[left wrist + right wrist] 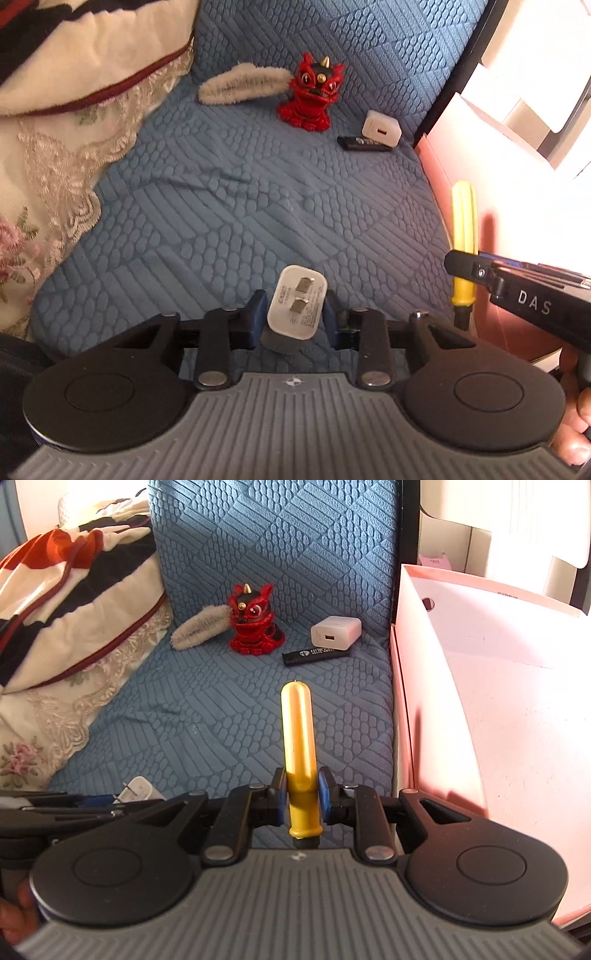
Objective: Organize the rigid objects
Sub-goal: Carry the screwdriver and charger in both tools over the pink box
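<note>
- Gripping a white plug [297, 308] prongs-up, the left gripper [295, 314] has its blue pads pressed on the plug's two sides, above the near part of the blue quilted cover [207, 206]
- Right gripper [301, 794] is clamped on a yellow handle [298, 753] that points away from the camera, just beside the pink box [402, 701]; a dark stub shows at the handle's near end
- Box stands open along the cover's right edge, its white inside bare where it shows
- Toward the far right corner lie a second white charger [336, 633] and, touching its near side, a black stick [316, 654] with pale print
- Left of those a red lion figure [255, 626] stands upright, a grey fuzzy strip [199, 631] lying against its left side
- Nothing lies between the grippers and these far things
- Along the left edge a folded blanket [74, 576] in cream, black and red sits on lace-trimmed floral cloth [48, 716]
- Strong light falls from the right, washing out the box and the wall behind it
- Count: two white chargers, one handle, one stick, one figure, one strip, one box
</note>
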### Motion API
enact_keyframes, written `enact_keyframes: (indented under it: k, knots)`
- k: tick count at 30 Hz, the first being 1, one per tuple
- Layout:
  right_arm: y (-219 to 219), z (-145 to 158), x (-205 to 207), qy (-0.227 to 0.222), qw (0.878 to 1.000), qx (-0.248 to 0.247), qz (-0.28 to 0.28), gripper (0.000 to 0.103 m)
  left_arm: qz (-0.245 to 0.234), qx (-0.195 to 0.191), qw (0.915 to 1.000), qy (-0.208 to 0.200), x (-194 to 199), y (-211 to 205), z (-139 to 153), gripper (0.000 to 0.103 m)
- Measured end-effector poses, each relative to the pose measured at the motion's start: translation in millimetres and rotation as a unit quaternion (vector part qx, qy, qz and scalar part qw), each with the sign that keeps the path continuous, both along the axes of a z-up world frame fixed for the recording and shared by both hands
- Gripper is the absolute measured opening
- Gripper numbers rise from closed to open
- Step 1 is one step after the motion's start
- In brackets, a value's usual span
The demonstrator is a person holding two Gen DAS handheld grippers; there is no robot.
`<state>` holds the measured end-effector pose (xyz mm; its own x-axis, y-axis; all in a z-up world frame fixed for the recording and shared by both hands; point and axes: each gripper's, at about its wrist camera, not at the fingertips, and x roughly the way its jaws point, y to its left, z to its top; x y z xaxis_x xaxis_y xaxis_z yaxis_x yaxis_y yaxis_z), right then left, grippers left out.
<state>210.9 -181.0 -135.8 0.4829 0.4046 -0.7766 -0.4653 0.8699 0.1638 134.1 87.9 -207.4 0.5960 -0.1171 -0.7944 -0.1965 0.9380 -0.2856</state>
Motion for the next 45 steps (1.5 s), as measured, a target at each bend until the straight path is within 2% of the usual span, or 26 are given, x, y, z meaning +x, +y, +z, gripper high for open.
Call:
enact_keyframes:
  k: [3, 10, 16, 19, 24, 34, 38, 41, 45]
  knots:
    - [0, 3, 1, 0.008, 1.0, 0.005, 0.008, 0.021, 0.004, -0.016, 0.9998, -0.011, 0, 3, 6, 0.031]
    - [-2, 25, -3, 0.004, 0.999, 0.013, 0.032, 0.021, 0.024, -0.016, 0.9989, -0.036, -1, 3, 35, 0.031]
    - [-5, 66, 4, -0.023, 0.998, 0.013, 0.057, 0.021, 0.034, -0.028, 0.9972, -0.06, 5, -3, 71, 0.031]
    - [-11, 89, 11, -0.038, 0.998, 0.016, 0.057, 0.021, 0.034, -0.023, 0.9963, -0.076, 11, -9, 96, 0.031]
    - [-27, 127, 24, -0.058, 0.997, 0.031, 0.049, 0.021, 0.039, -0.038, 0.9928, -0.107, 22, -20, 139, 0.031]
    - [-80, 191, 49, -0.104, 0.993, 0.056, 0.021, 0.021, 0.011, -0.046, 0.9881, -0.146, 49, -76, 202, 0.031]
    - [-107, 197, 58, -0.109, 0.992, 0.059, 0.002, 0.021, -0.007, -0.045, 0.9868, -0.156, 62, -106, 213, 0.031]
    - [-127, 188, 64, -0.104, 0.993, 0.054, -0.012, 0.021, -0.017, -0.051, 0.9859, -0.158, 73, -129, 214, 0.031]
    - [-153, 165, 71, -0.093, 0.994, 0.042, -0.03, 0.021, -0.03, -0.037, 0.9855, -0.163, 84, -162, 203, 0.031]
